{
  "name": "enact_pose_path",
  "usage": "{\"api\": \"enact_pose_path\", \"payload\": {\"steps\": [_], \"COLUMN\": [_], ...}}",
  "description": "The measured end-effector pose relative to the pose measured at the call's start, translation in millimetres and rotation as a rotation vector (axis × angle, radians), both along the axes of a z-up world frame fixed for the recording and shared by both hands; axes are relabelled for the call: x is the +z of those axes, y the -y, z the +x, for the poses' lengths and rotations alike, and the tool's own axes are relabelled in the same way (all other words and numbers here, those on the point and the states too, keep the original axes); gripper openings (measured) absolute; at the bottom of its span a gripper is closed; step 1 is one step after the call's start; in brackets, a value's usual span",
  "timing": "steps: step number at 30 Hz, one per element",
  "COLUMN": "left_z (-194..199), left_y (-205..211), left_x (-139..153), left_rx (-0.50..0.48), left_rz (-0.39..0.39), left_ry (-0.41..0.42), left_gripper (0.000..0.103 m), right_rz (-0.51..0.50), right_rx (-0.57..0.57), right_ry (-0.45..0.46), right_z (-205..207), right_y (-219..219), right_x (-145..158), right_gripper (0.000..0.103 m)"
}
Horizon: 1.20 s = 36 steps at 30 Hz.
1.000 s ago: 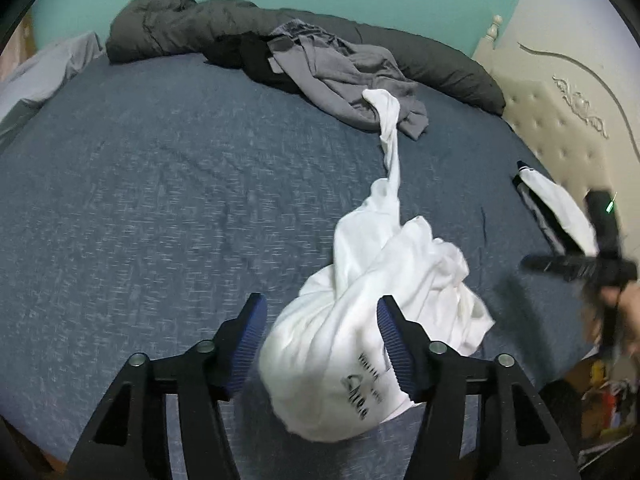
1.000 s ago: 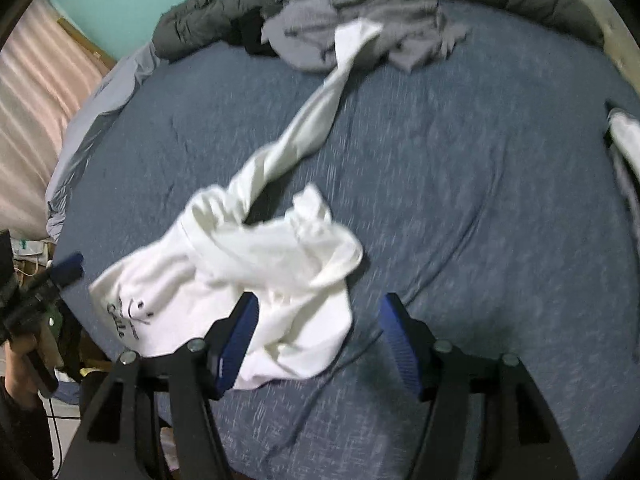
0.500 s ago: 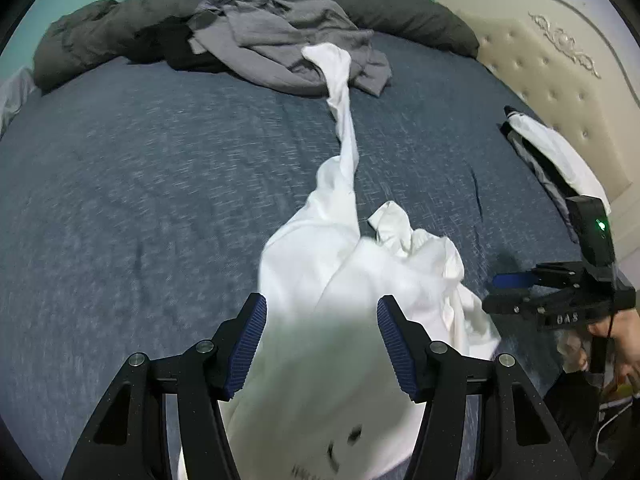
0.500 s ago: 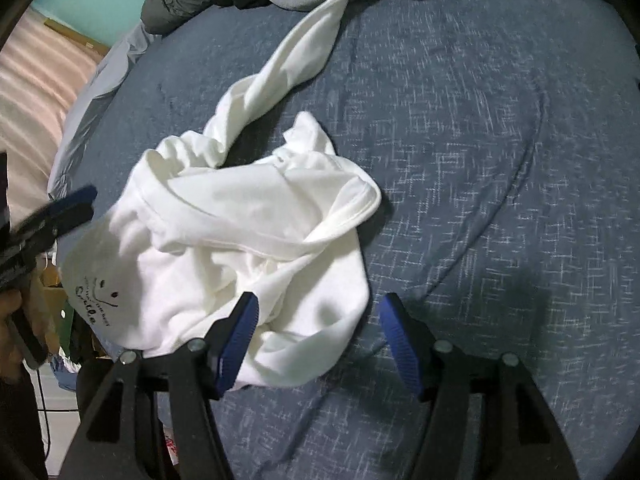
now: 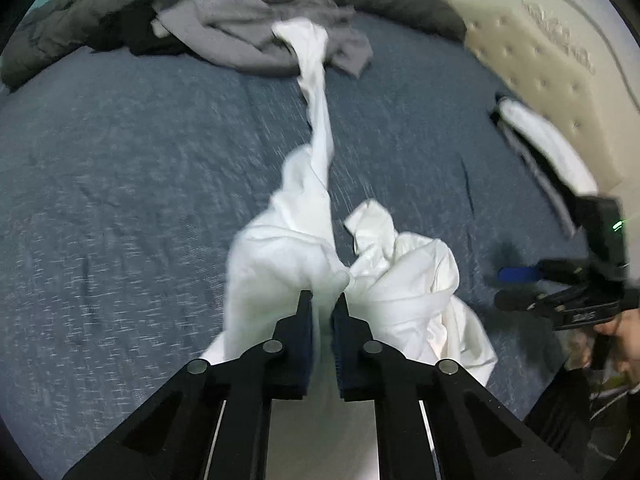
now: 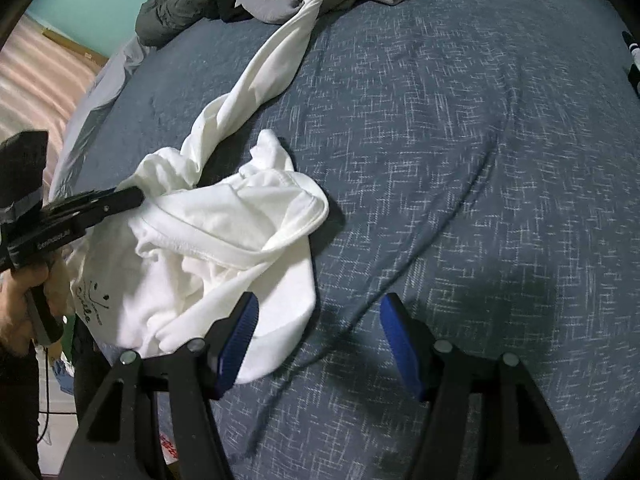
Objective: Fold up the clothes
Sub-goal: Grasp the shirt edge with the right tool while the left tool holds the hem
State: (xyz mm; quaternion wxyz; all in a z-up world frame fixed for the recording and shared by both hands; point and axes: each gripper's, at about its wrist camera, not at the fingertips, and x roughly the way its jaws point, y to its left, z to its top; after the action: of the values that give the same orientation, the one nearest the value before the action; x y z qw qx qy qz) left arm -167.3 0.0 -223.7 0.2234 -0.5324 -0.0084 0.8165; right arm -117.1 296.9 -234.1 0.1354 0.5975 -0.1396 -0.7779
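Left wrist view: the left gripper (image 5: 322, 300) is closing on a bunched fold of the white shirt (image 5: 280, 256), cloth pinched between its two dark pads. The shirt lies crumpled near the bed's (image 5: 120, 184) near edge, and one long twisted sleeve (image 5: 320, 120) runs away across the blue cover to the far edge, its end resting on a heap of grey clothes (image 5: 240, 28). Behind that heap a dark grey duvet (image 5: 400, 8) lies rolled along the far edge. At the bed's right edge, by the cream tufted headboard (image 5: 540, 60), sits another white and dark garment (image 5: 540, 140).

From the right wrist — the right gripper (image 6: 318, 320) hangs over the bed with its jaws wide and nothing clamped; its left blue pad (image 6: 236, 336) overlaps the shirt's hem, the other pad is over bare cover. A small black print (image 6: 94, 300) shows on the shirt at the near edge, beside the person's hand (image 6: 24, 296).
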Motion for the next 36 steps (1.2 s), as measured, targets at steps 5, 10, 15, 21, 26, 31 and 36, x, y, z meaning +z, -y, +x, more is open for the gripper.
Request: {"api": "enact_pose_path", "payload": {"steps": [5, 10, 15, 21, 26, 31, 36], "left_z": [24.5, 48.9, 62.1, 73.6, 77.9, 85.3, 92.4], "left_y": [51.1, 87.3, 114.0, 121.8, 122.4, 120.4, 115.8], "left_x": [45.0, 68.4, 65.6, 62.6, 65.1, 80.2, 110.6], "left_rx": [0.072, 0.119, 0.160, 0.166, 0.177, 0.180, 0.198], "left_rz": [0.052, 0.060, 0.056, 0.072, 0.078, 0.082, 0.134], "left_ry": [-0.102, -0.153, -0.152, -0.152, -0.162, -0.194, -0.227], "left_gripper": [0.008, 0.007, 0.007, 0.007, 0.007, 0.007, 0.007], "right_rz": [-0.009, -0.050, -0.091, -0.196, -0.207, -0.192, -0.159], "right_rx": [0.028, 0.046, 0.070, 0.064, 0.128, 0.166, 0.153], "right_ry": [-0.017, -0.081, -0.117, -0.126, -0.100, -0.177, -0.330], "right_z": [-3.8, -10.6, -23.5, -43.4, -49.1, -37.8, -28.1], "right_y": [19.8, 50.4, 89.8, 129.3, 161.2, 158.6, 131.5], "right_x": [1.1, 18.1, 28.9, 22.2, 11.9, 31.7, 97.8], "right_gripper": [0.064, 0.064, 0.076, 0.076, 0.052, 0.003, 0.003]}}
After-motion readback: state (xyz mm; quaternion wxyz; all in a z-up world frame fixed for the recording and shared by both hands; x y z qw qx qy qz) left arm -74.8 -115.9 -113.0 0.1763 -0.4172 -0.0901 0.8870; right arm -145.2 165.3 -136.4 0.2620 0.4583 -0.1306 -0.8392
